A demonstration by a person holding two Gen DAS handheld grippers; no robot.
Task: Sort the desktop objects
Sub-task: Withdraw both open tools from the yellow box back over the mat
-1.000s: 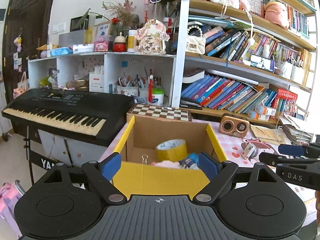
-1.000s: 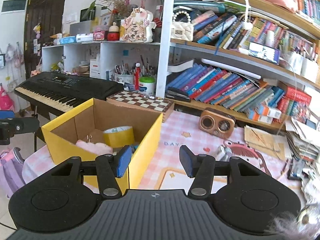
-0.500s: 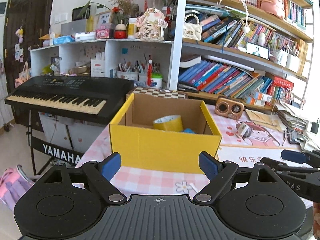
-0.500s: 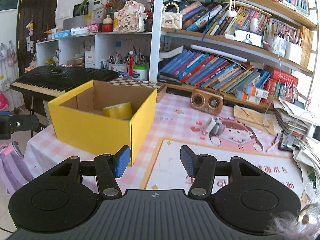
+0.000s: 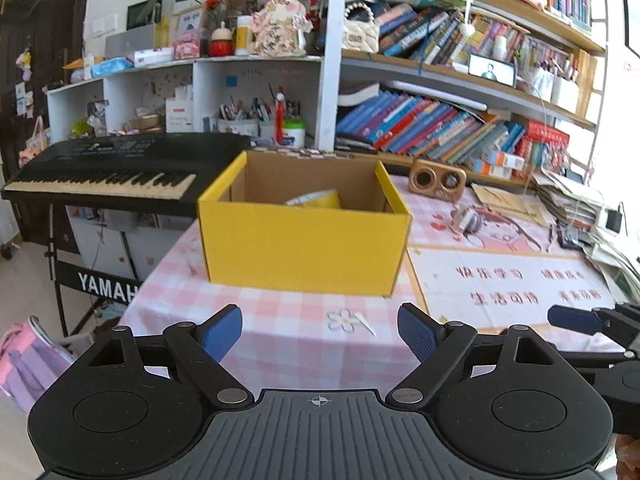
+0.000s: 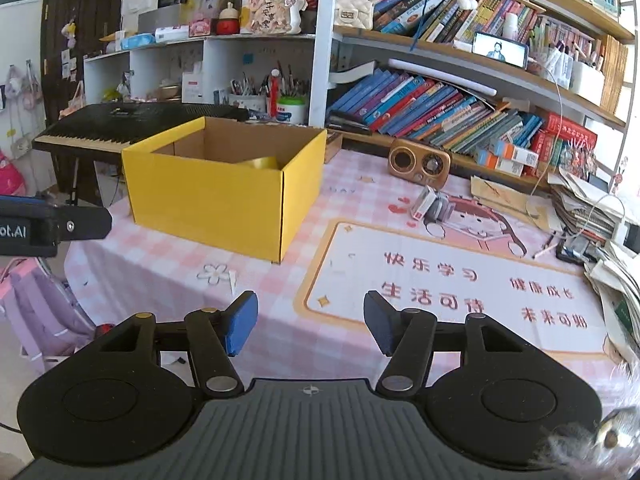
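A yellow cardboard box (image 5: pixel 304 244) stands open on the pink checked tablecloth (image 5: pixel 288 328); it also shows in the right wrist view (image 6: pixel 208 208). A yellow tape roll (image 5: pixel 316 199) peeks above its rim inside. My left gripper (image 5: pixel 320 330) is open and empty, well back from the box near the table's front edge. My right gripper (image 6: pixel 306 322) is open and empty, to the right of the box over the tablecloth. Each gripper's tip shows at the edge of the other's view.
A printed desk mat (image 6: pixel 452 280) lies right of the box. A small brown radio (image 6: pixel 418 164), a small boxy item (image 6: pixel 434 206) and paper stacks (image 6: pixel 592 208) sit toward the back and right. A black keyboard (image 5: pixel 108 172) stands left of the table. Bookshelves (image 5: pixel 440 128) rise behind.
Both grippers have pulled back and away from the box, which was right under the left gripper a second ago. Both stayed open and empty.
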